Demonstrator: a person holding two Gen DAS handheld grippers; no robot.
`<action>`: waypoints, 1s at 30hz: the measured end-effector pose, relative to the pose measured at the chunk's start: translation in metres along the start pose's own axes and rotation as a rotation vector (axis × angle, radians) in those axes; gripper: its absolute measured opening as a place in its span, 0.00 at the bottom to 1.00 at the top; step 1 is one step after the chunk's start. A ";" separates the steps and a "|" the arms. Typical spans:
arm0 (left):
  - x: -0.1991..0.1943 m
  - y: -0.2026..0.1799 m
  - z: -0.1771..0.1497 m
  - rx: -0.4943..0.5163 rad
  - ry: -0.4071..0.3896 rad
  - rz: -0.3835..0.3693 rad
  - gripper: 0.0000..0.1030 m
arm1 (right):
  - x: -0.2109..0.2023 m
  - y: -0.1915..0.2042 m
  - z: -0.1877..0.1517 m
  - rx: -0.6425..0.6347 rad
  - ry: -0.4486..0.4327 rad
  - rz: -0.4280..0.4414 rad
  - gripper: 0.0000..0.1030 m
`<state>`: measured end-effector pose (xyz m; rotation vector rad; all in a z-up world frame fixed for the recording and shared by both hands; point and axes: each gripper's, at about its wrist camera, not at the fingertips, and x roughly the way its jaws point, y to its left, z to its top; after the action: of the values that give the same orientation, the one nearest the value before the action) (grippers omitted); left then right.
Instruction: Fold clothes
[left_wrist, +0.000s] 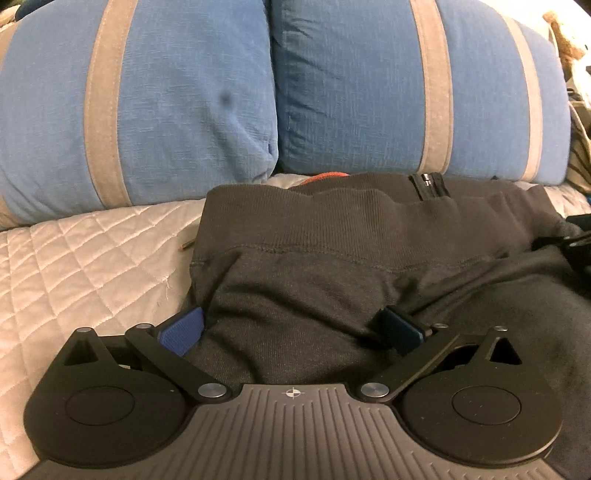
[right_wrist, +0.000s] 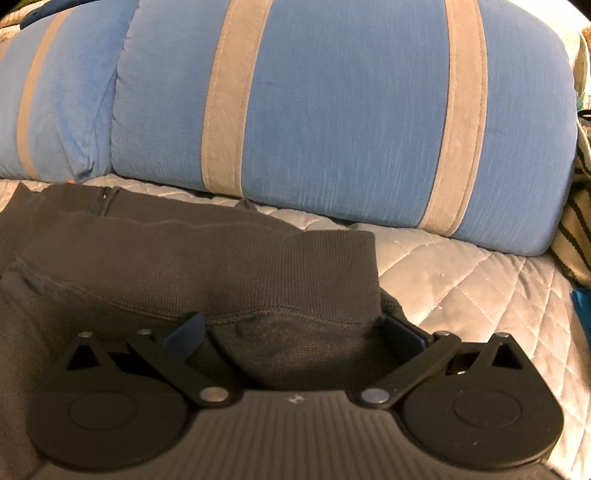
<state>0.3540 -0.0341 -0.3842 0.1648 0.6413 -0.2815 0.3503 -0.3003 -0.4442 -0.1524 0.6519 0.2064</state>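
where both tongs gape, dark garment bunched between

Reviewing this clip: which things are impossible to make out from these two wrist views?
- Left wrist view: most of the dark garment lies below the left gripper, cut off by the housing.
- Left wrist view: an orange item behind the waistband is mostly hidden by it.
- Right wrist view: cloth bunched between the fingers of the right gripper hides whether they clamp it.
- Right wrist view: a striped fabric is cut by the right edge.
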 end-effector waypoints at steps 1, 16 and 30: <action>0.000 0.000 0.000 0.001 -0.002 0.001 1.00 | -0.003 0.000 0.002 -0.003 0.004 0.001 1.00; -0.002 0.001 0.003 0.017 0.003 0.004 1.00 | -0.020 -0.015 -0.016 0.117 0.001 -0.034 1.00; -0.078 -0.042 0.028 0.190 0.052 -0.246 1.00 | -0.096 0.033 0.002 -0.015 0.080 0.338 1.00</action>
<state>0.2977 -0.0646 -0.3172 0.2768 0.6865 -0.5781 0.2695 -0.2811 -0.3864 -0.0643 0.7542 0.5328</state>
